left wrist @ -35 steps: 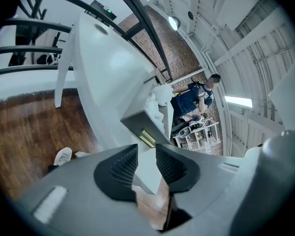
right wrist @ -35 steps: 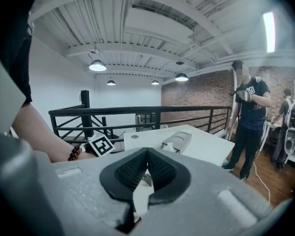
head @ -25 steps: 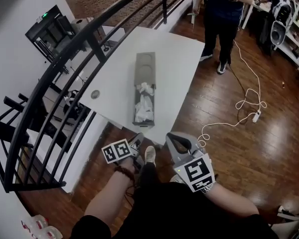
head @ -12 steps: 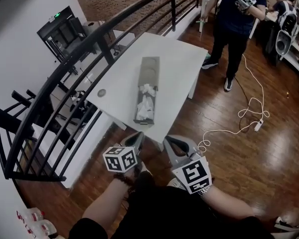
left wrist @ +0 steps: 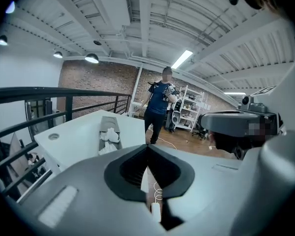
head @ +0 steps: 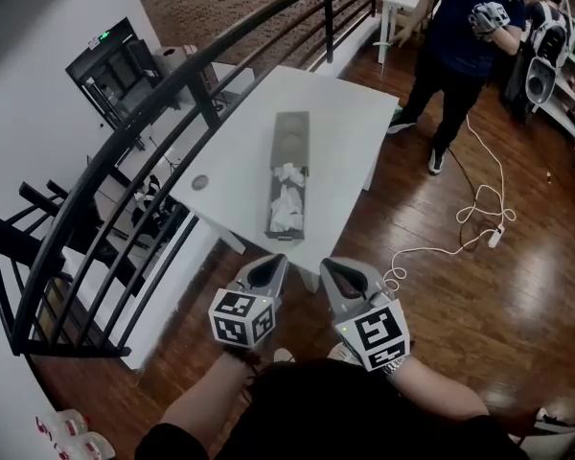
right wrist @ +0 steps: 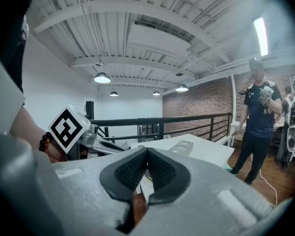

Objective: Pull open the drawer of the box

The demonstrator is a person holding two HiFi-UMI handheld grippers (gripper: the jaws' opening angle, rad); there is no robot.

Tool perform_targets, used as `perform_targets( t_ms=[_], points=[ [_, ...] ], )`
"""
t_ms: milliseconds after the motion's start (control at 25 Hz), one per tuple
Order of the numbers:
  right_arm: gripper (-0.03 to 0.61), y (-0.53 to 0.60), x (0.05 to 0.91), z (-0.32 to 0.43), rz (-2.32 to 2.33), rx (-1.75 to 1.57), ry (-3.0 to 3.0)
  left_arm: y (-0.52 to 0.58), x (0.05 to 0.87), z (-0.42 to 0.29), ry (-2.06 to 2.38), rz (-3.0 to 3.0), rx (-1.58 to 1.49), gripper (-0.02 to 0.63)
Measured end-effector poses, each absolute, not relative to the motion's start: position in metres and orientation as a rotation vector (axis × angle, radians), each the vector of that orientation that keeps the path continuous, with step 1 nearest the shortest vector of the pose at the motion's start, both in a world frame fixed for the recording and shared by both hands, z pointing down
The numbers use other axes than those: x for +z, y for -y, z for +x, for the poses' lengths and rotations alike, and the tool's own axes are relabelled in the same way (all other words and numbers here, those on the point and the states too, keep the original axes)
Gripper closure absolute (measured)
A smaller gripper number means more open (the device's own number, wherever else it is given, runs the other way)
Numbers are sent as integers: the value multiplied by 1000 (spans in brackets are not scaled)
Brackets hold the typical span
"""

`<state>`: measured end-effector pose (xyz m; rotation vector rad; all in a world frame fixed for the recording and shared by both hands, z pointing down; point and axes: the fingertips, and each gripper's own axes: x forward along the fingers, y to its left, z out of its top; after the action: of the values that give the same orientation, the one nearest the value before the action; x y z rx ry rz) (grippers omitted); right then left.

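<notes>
A long grey box (head: 290, 134) lies on the white table (head: 240, 142), and its drawer (head: 286, 220) stands pulled out toward me with crumpled white paper (head: 286, 197) in it. My left gripper (head: 271, 263) and right gripper (head: 331, 266) hang side by side off the table's near edge, short of the drawer, both shut and empty. The left gripper view looks past the shut left gripper (left wrist: 147, 149) at the box (left wrist: 109, 130). Beyond the shut right gripper (right wrist: 147, 152) in its own view are the box (right wrist: 183, 146) and the left gripper's marker cube (right wrist: 69, 128).
A black railing (head: 163, 84) runs along the table's left side, over a drop to a lower floor. A person (head: 463, 36) stands on the wood floor at the far right. A white cable (head: 460, 228) lies coiled on the floor to the right of the table.
My left gripper has risen and rolled, and now sits level beside the right one. The right gripper has barely moved. The person at the back has shifted to the right.
</notes>
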<state>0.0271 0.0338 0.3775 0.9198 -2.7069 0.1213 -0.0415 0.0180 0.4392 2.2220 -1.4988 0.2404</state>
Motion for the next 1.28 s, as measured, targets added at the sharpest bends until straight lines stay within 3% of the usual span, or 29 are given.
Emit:
perform_targets(
  t_ms=[1280],
  points=[
    [588, -63, 351, -7, 1038, 50, 2699, -55, 392, -48, 1446, 2439, 312, 598]
  ],
)
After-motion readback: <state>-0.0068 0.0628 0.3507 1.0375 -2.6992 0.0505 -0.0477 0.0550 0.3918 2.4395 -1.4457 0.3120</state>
